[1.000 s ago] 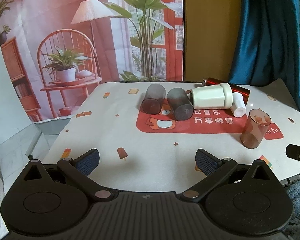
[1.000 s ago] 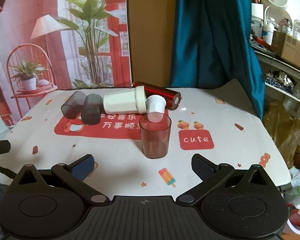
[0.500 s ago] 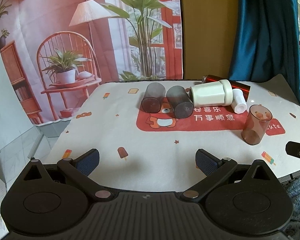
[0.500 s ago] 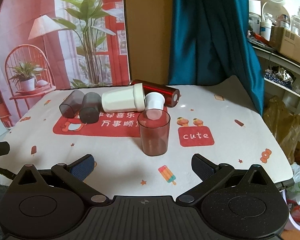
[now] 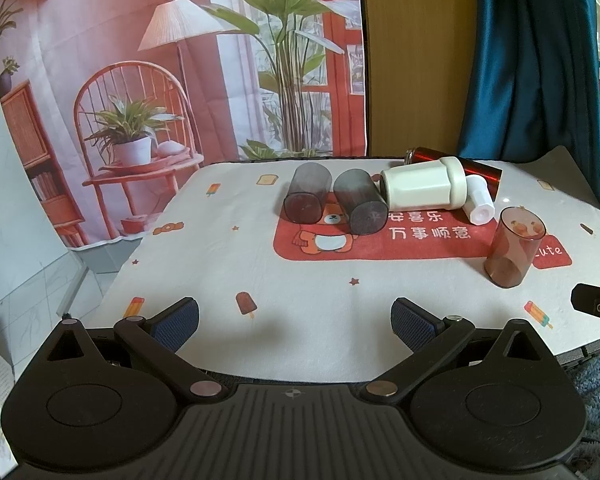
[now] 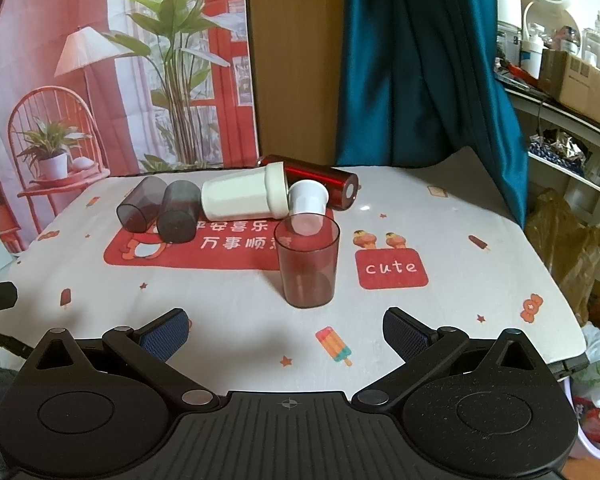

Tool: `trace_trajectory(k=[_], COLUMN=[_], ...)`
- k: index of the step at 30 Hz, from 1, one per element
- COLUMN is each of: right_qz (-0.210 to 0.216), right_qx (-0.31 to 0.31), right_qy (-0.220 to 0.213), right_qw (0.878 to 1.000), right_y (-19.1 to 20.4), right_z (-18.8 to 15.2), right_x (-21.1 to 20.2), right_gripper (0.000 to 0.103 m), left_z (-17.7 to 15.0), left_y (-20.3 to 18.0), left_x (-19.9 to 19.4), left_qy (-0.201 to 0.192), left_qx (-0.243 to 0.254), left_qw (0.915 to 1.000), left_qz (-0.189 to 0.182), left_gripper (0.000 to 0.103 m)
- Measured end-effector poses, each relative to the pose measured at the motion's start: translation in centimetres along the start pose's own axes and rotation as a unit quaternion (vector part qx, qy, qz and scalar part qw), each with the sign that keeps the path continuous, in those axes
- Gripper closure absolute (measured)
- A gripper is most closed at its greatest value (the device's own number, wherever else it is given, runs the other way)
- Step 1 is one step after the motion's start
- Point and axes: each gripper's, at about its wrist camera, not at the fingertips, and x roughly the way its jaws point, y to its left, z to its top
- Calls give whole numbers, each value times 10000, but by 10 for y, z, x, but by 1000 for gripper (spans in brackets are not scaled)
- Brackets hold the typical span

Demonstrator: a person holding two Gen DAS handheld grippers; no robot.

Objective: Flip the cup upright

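Since the red cup (image 6: 307,261) already stands upright, mouth up, on the desk (image 6: 440,320) at the edge of the red printed panel, the cups left to right lie behind it. Toward its 11 o'clock the white cup (image 6: 242,197) rests on its side, touching the small white cup (image 6: 308,199); farther toward 10 o'clock lie two smoky grey cups (image 6: 176,216). Both tools are spread wide and hold nothing: the right tool (image 6: 286,326) at the red cup's 6 o'clock, the left tool (image 5: 294,320) toward its 8 o'clock. I would clamp a lying cup across its middle, lift it clear of its neighbours, then rotate.
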Motion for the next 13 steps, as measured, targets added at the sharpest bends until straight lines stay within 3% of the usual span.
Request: trace_trajectory(k=[13], right_qz=[-1], right_qx=[3], right_qy=[3], right_qw=[10000], right_y=[0], right_z=[0], right_x=[0], right_gripper=[0], left_z=[-2], left_y=[2], left_x=[0], left_qy=[-14], left_qx=[4], left_qw=[10000], left_qz=[34], left_gripper=[0])
